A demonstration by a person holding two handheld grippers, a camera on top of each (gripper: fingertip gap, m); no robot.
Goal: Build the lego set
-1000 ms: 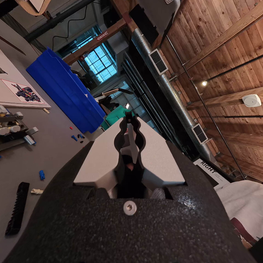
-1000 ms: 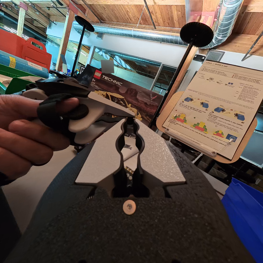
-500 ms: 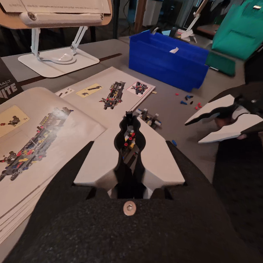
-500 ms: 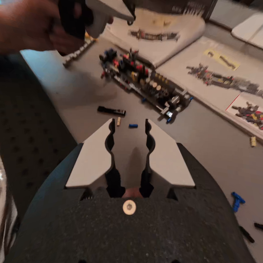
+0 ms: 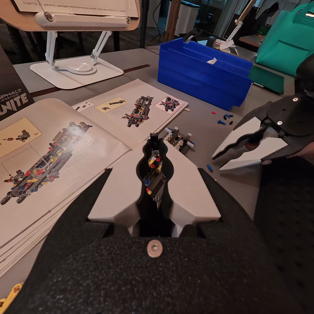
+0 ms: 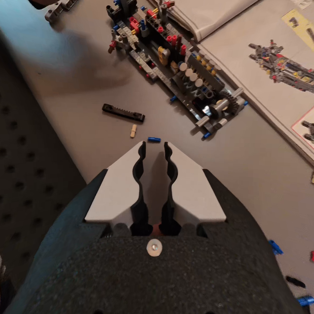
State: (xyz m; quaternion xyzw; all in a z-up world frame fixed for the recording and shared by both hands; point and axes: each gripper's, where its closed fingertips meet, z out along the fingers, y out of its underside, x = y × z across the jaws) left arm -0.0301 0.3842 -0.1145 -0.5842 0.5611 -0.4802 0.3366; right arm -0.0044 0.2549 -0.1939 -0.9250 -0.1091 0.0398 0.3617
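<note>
The partly built Lego chassis [image 6: 178, 68], grey and black with red, blue and yellow parts, lies on the grey table; in the left wrist view its end [image 5: 178, 141] shows past my fingers. My left gripper [image 5: 154, 138] hovers over it, shut on a small black piece [image 5: 154, 136]. My right gripper [image 6: 154, 144] is open and empty, low over the table, with a blue pin [image 6: 154, 139] just beyond its tips. It also shows in the left wrist view [image 5: 216, 163]. A tan pin [image 6: 133, 130] and a black toothed rack [image 6: 123, 115] lie just beyond.
The open instruction booklet [image 5: 51, 144] lies left of the model. A blue bin [image 5: 203, 74] and a white document stand [image 5: 76, 71] stand behind. Small loose pins [image 5: 224, 119] lie near the bin. A black perforated mat [image 6: 25, 153] borders the table. About 15 centimeters separates my left fingertips from my right.
Both grippers swung down from pointing up at the room to the table. The right gripper opened and came closer to the blue pin. The left stayed shut on its black piece.
</note>
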